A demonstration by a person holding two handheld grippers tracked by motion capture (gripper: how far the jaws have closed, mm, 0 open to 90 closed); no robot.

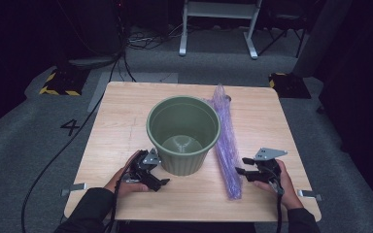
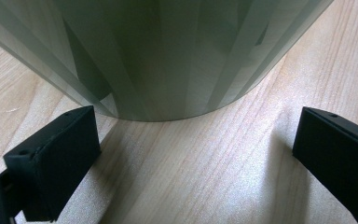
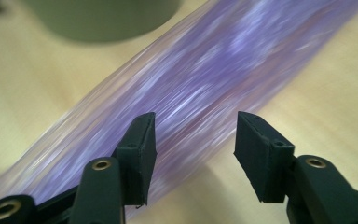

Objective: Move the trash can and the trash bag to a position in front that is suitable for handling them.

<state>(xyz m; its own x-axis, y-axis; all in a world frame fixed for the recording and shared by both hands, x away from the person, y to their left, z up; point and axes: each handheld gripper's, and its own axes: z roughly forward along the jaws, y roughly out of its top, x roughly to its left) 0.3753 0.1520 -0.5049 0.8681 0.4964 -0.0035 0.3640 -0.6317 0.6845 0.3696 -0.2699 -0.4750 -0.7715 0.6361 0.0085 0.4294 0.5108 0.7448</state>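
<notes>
A wooden desk (image 1: 121, 121) carries a green plastic pot (image 1: 183, 133), upright near its middle. Just right of the pot lies a long purple wrapped bundle (image 1: 226, 141), running from the far edge toward the near one. The left gripper (image 1: 156, 180) rests at the pot's base, jaws wide apart and empty. The right gripper (image 1: 244, 166) sits beside the bundle's near end, jaws apart, clamping nothing.

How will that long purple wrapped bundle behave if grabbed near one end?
The purple bundle is long and thin, so it will probably droop from an end grip. Its glossy wrap looks slippery. Lying flat beside the green pot, it may roll if pushed.
</notes>
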